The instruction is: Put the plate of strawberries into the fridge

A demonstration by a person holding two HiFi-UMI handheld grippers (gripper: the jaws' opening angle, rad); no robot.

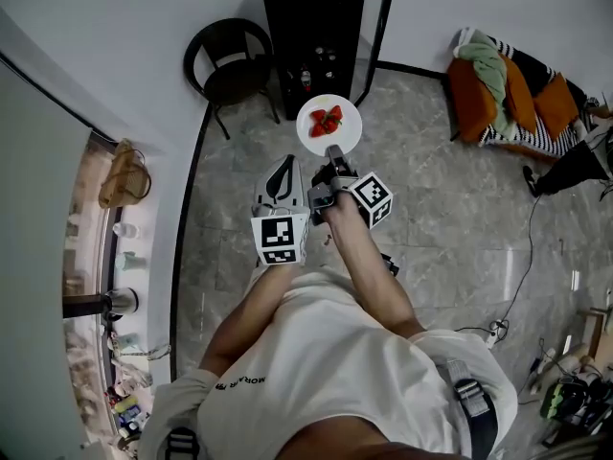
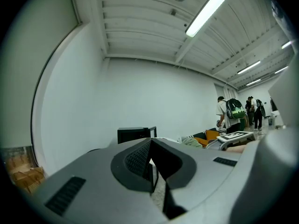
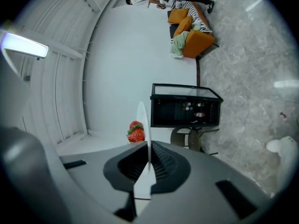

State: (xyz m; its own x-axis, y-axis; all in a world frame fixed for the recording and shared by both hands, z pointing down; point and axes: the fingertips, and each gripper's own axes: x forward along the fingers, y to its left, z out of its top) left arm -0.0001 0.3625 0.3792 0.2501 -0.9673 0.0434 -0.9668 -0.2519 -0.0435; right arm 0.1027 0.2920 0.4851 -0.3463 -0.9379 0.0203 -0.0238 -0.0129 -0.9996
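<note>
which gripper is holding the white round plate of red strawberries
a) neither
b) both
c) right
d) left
c: the right gripper has its jaws clamped on the rim of the white round plate carrying the red strawberries, while the left gripper is shut on nothing.

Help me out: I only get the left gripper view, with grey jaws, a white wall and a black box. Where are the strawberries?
Observer: The strawberries lie on a white plate, which the right gripper holds by its rim, jaws closed on it.
Operator: And the black box?
Observer: That is the fridge. The head view shows its glass door swung open, directly ahead of the plate.
Operator: Anything in it already?
Observer: The right gripper view shows a few small items on a shelf, too small to name.
</note>
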